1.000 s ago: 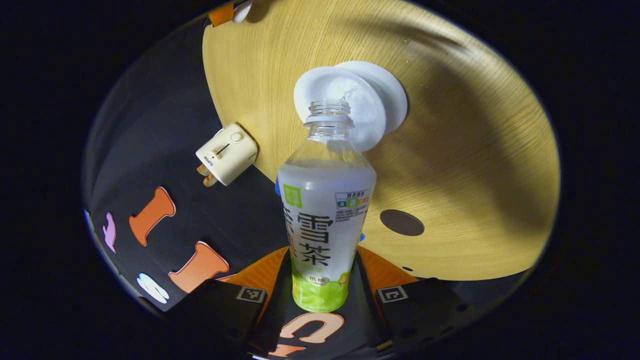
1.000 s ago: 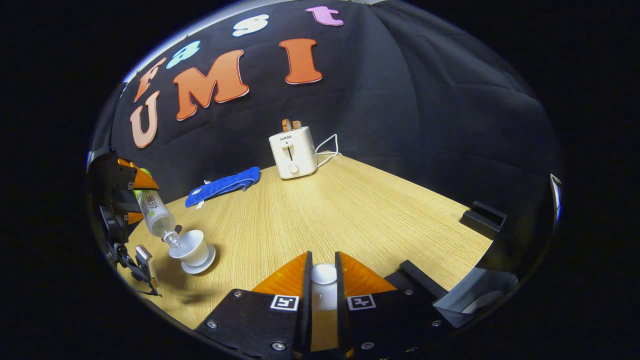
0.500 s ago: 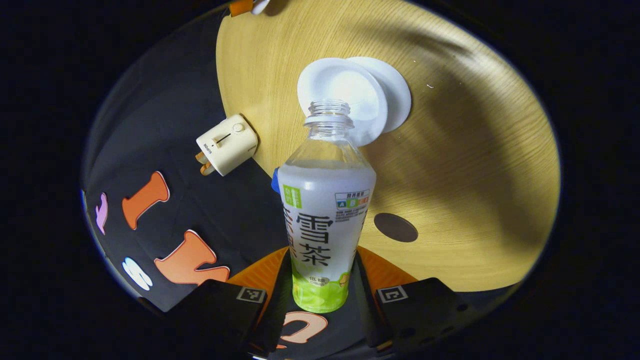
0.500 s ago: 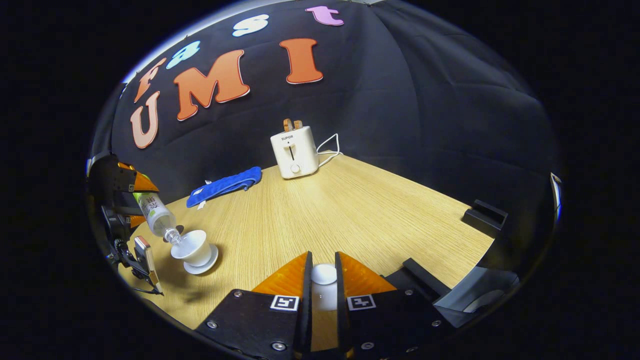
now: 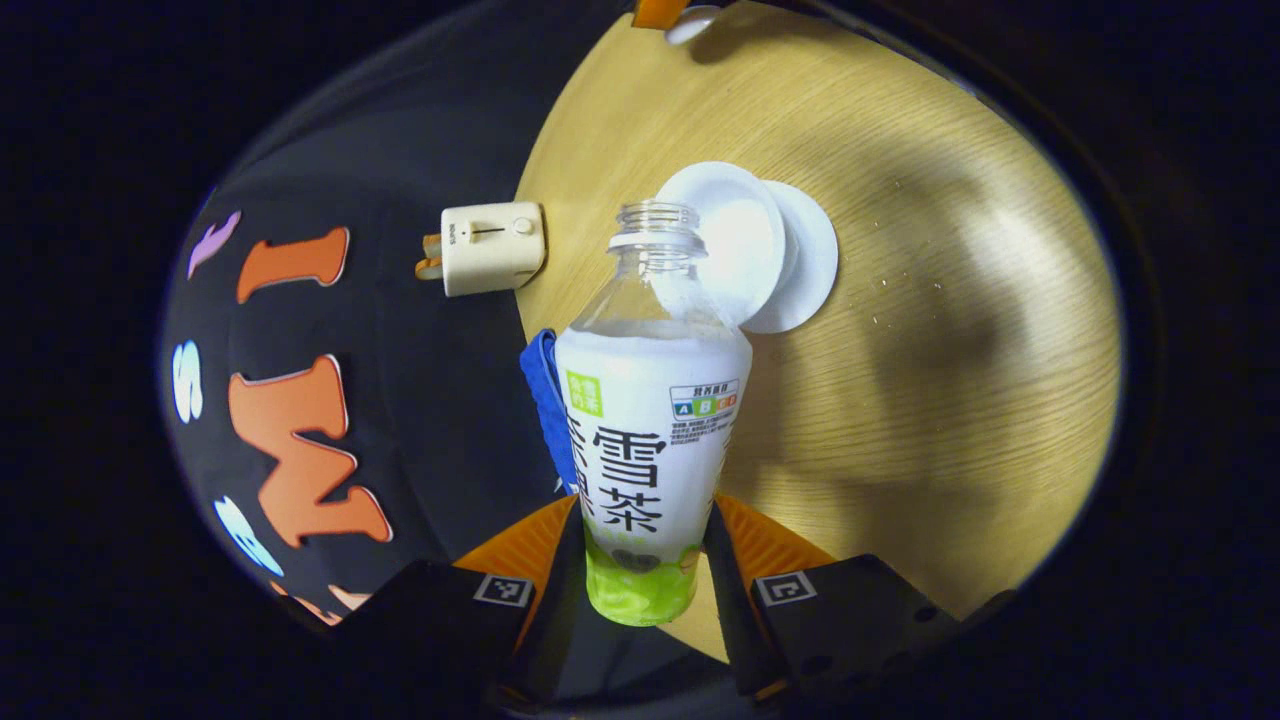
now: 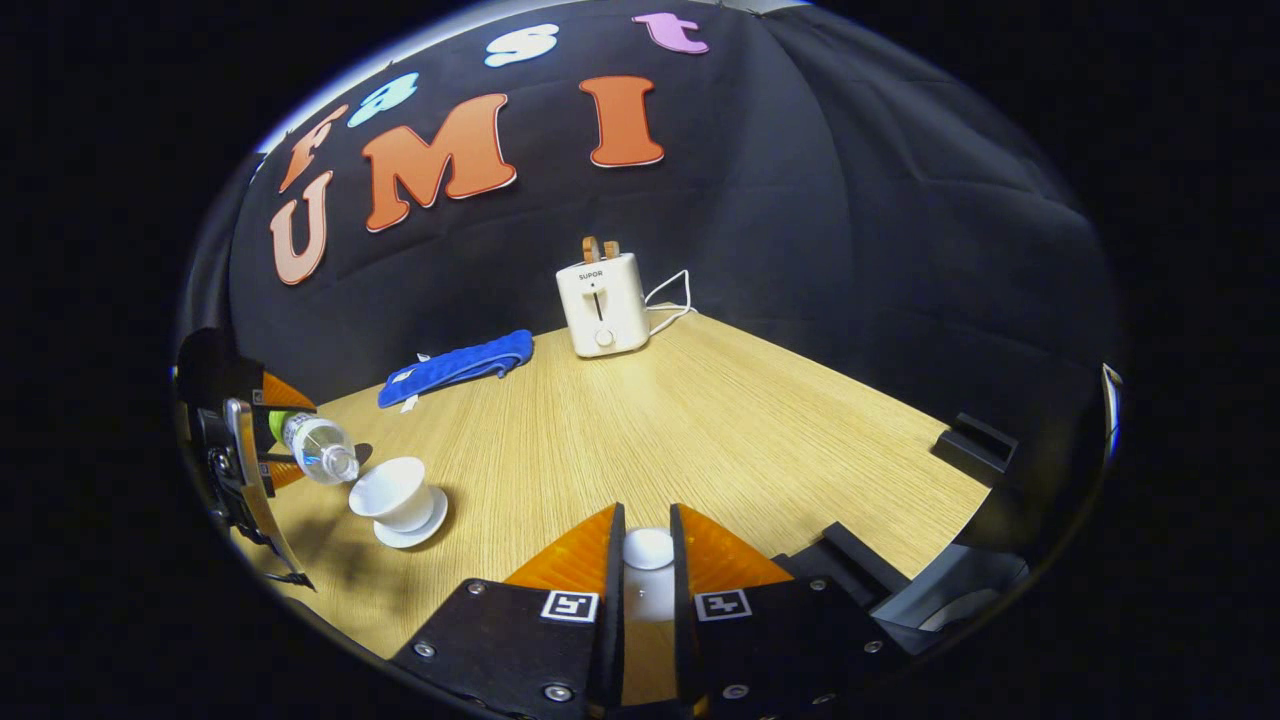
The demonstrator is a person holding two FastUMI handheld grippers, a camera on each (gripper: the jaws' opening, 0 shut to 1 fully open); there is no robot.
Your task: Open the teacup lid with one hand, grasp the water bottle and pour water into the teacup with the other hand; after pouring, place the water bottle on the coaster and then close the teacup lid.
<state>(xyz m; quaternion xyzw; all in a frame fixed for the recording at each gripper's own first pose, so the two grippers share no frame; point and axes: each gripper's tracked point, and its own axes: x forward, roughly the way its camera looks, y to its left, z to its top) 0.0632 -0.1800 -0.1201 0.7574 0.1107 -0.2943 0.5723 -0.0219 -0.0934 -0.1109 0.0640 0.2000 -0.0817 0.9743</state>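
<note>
At the far left of the right gripper view, the left gripper (image 6: 262, 432) clamps its jaws on the tilted water bottle (image 5: 650, 420), its mouth just beside the open teacup (image 6: 395, 492) on the table (image 6: 700, 420). Further right, the right gripper (image 6: 647, 560) pinches the teacup lid (image 6: 648, 548).

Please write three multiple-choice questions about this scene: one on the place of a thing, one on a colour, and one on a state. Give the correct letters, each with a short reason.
1. Where does the white toaster stand?
A. at the far table edge by the black cloth wall
B. beside the white teacup
C. between the right gripper's fingers

2. What colour is the cloth lying on the wooden table?
A. red
B. blue
C. green

3. How is the plastic water bottle held?
A. lying loose on the table
B. standing on a coaster
C. clamped in the left gripper

Answers: 1 A, it sits against the wall. 2 B, it is plainly blue. 3 C, both fingers press its base.
</note>
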